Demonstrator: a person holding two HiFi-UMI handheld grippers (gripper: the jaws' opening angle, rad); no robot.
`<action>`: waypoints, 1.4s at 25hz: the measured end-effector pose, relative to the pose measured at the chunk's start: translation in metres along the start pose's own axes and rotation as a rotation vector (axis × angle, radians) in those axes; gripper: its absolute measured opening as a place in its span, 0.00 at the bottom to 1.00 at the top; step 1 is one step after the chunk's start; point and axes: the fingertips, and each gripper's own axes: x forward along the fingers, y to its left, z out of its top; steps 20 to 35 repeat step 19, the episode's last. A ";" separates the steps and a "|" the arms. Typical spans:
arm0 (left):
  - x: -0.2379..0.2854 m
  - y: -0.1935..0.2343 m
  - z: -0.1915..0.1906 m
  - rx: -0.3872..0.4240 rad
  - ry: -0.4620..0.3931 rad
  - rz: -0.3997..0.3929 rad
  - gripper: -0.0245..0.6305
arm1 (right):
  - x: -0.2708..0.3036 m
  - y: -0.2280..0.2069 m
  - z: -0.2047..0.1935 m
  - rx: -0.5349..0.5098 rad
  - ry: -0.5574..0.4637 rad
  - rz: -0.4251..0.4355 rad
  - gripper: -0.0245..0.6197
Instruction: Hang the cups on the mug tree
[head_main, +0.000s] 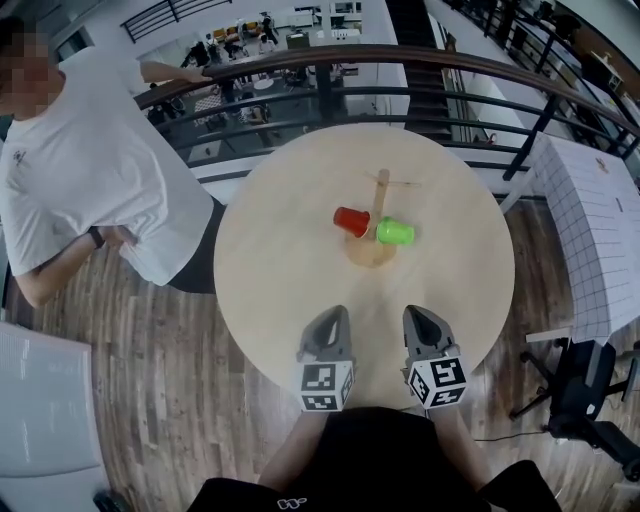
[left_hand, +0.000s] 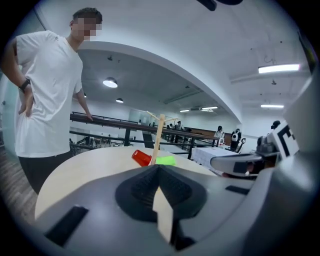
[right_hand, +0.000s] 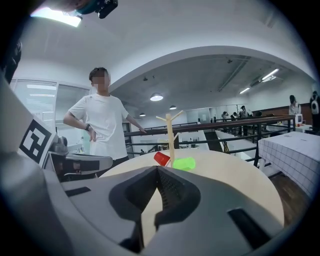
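Two cups sat at the foot of the mug tree (head_main: 381, 195) near the middle of the round bench (head_main: 270, 290): the red cup (head_main: 351, 221) just left of the post, the green cup (head_main: 394, 232) just right of it, both touching or nearly touching the post. Each cup's long axis ran roughly across the frame, pointing outward from the post; the red cup was tilted, the green cup close to level. Whether they hung on low pegs or rested on the base could not be told, though the red cup's tilt suggested a peg.

The left gripper (head_main: 337, 313) and the right gripper (head_main: 416, 313) lay side by side at the lower edge of the bench, both aimed up-frame at the tree and well apart from it. Both pairs of jaws were pressed together with nothing between them, ribbed dark pads meeting along a thin seam. The red cup lay nearer the left gripper, the green cup nearer the right.

The tree was pale bare wood, a slim upright post with thin slanted pegs on a round disc base. The cups were smooth, glossy, tapered, seemingly plastic. The bench top was matt, light wood-toned. A person in a white shirt (head_main: 90, 170) stood at the upper left beside a dark railing (head_main: 330, 60)
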 end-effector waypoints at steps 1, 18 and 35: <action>0.000 -0.002 -0.001 0.000 0.005 -0.004 0.06 | 0.000 -0.001 0.001 0.001 -0.002 -0.001 0.05; 0.003 -0.010 0.012 0.006 -0.055 -0.004 0.06 | 0.001 0.000 0.014 -0.047 -0.067 0.034 0.05; 0.003 -0.010 0.013 0.008 -0.060 -0.003 0.06 | 0.002 0.001 0.015 -0.055 -0.070 0.036 0.05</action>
